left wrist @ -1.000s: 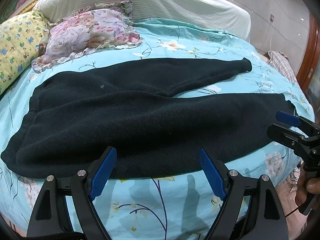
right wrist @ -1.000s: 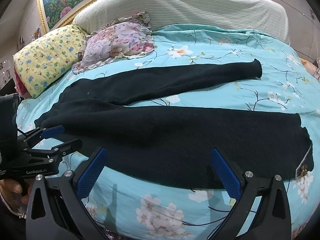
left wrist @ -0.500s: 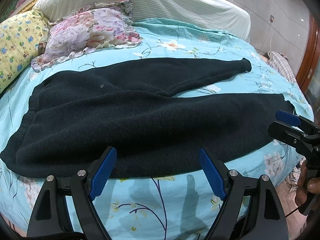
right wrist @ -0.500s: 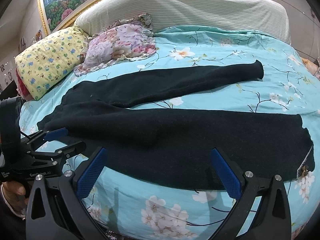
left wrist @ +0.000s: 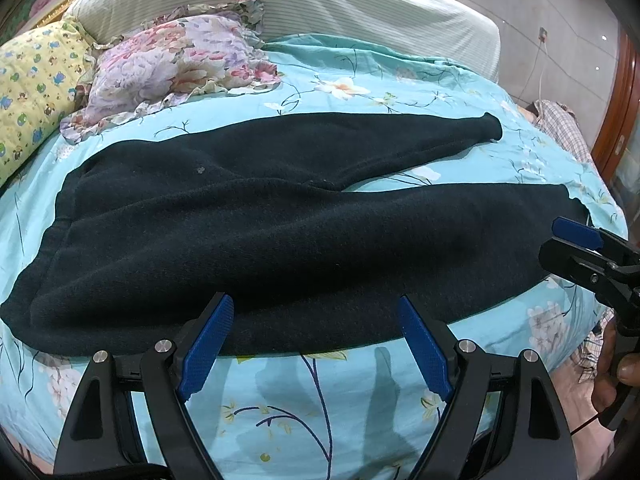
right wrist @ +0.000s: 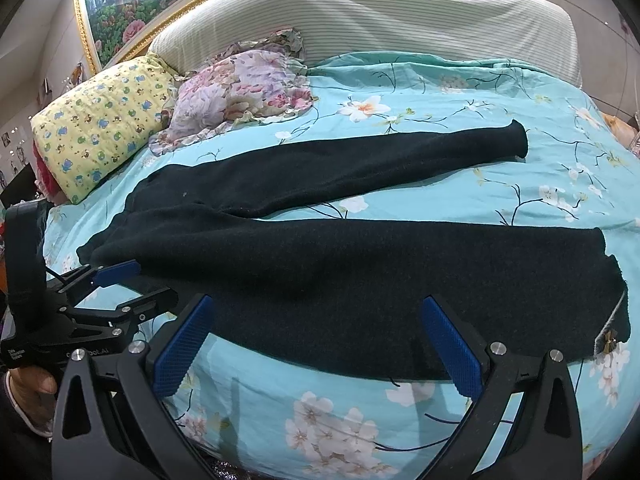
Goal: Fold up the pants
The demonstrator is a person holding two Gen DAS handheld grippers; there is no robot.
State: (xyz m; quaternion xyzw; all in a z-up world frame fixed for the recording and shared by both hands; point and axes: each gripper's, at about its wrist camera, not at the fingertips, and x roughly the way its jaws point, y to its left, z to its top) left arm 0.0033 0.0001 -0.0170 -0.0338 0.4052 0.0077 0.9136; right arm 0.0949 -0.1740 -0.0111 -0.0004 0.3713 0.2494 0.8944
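Observation:
Black pants (left wrist: pixel 280 224) lie flat on the bed, waist to the left, both legs spread apart and pointing right; they also show in the right wrist view (right wrist: pixel 360 264). My left gripper (left wrist: pixel 316 344) is open and empty at the near edge of the pants, about mid-length. My right gripper (right wrist: pixel 320 344) is open and empty at the near edge of the nearer leg. Each gripper also shows in the other's view: the right one (left wrist: pixel 568 244) by the leg's hem, the left one (right wrist: pixel 132 284) by the waist corner.
The bed has a turquoise floral sheet (left wrist: pixel 360 392). A flowered pillow (left wrist: pixel 176 64) and a yellow pillow (right wrist: pixel 100 124) lie at the back left before a striped headboard (right wrist: pixel 360 12). The bed's near edge drops off just below the grippers.
Both grippers have crept slightly closer to the pants' near edge. The pants have not moved and both grippers remain open.

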